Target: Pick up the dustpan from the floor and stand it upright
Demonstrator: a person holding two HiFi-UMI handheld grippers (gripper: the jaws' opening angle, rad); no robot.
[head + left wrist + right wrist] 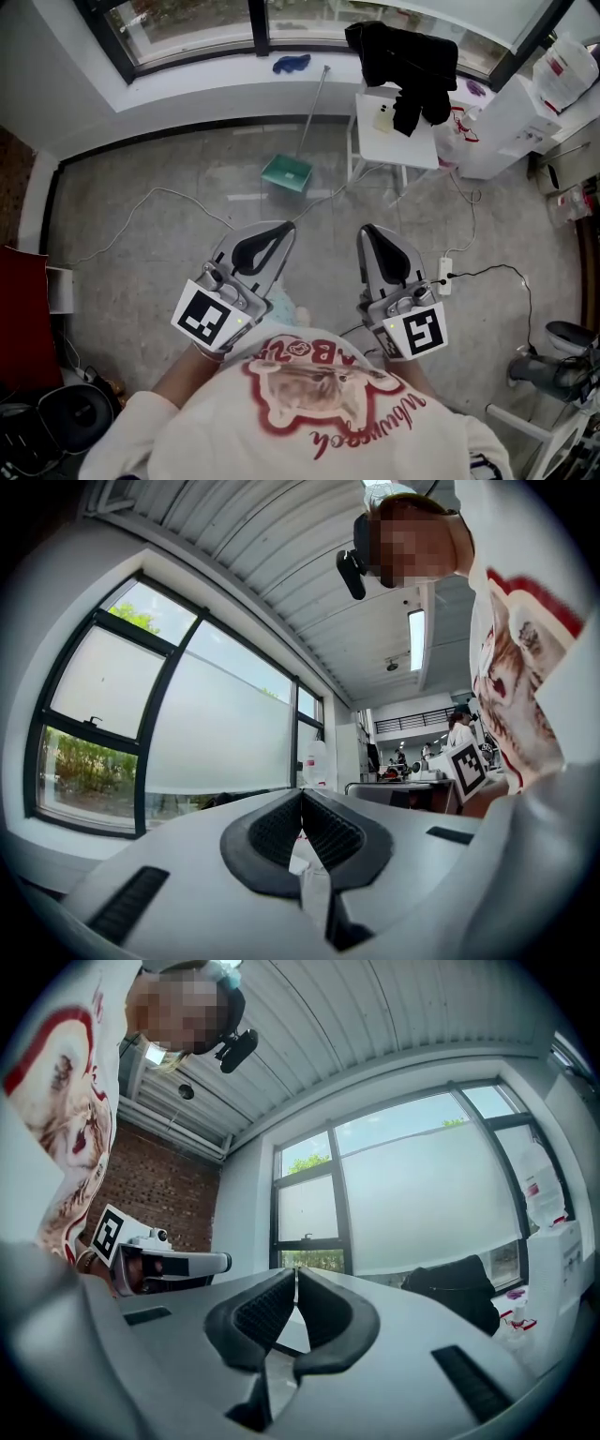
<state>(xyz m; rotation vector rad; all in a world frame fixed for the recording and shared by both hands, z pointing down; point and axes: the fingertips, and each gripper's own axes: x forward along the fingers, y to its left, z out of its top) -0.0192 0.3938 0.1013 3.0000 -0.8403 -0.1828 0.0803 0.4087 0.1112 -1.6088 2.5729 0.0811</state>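
A green dustpan (287, 172) lies on the grey floor below the window, its long thin handle (313, 111) leaning up toward the sill. Both grippers are held level in front of the person, well short of the dustpan. My left gripper (283, 228) is shut with nothing in it; in the left gripper view its tips (301, 793) meet. My right gripper (367, 230) is shut and empty as well, the tips (295, 1270) touching in the right gripper view. Neither gripper view shows the dustpan.
A white chair (394, 131) draped with black clothing (405, 58) stands right of the dustpan. Cables (159, 197) and a power strip (444, 276) lie on the floor. White boxes (506, 122) sit far right, a red object (21, 309) at left, a blue cloth (292, 63) on the sill.
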